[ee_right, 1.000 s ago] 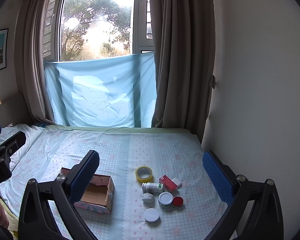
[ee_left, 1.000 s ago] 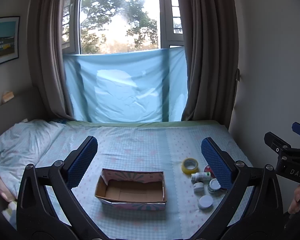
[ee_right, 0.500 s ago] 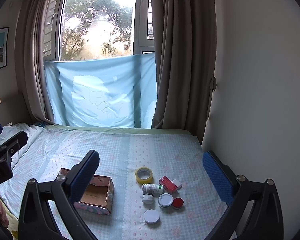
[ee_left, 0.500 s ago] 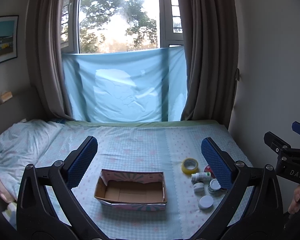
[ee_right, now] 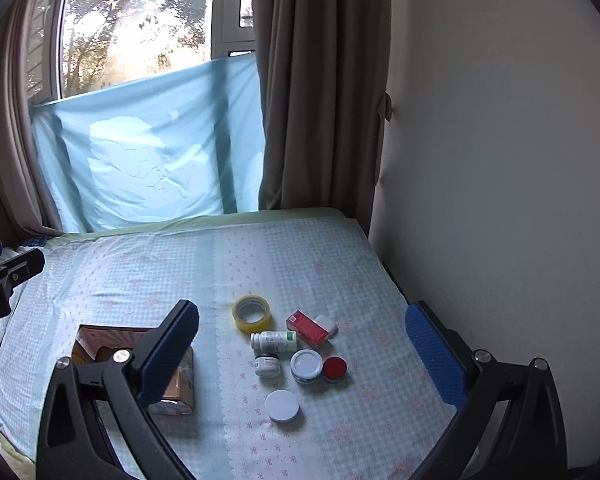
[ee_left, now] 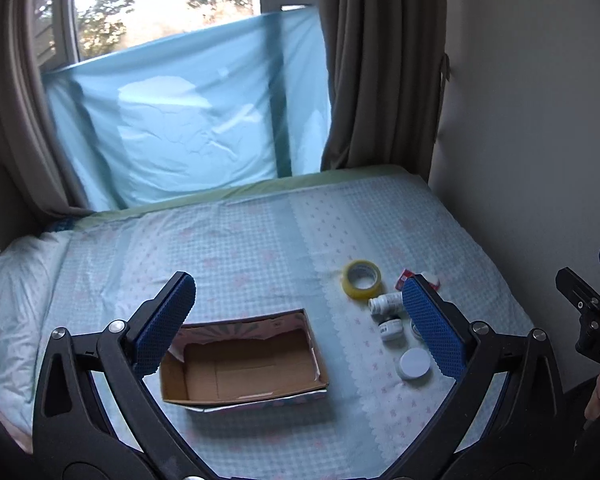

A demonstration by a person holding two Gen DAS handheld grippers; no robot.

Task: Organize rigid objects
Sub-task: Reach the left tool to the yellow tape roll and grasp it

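Right hand-held gripper [ee_right: 302, 342] spread above small containers [ee_right: 296, 354].

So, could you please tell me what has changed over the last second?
Both grippers have tipped downward toward the bed, so less window shows. The left gripper and right gripper stay open and empty. The cardboard box, tape roll and jars have not moved.

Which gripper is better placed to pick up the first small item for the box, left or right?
Probably right: the right gripper, open, frames the jars; the left gripper faces the box.
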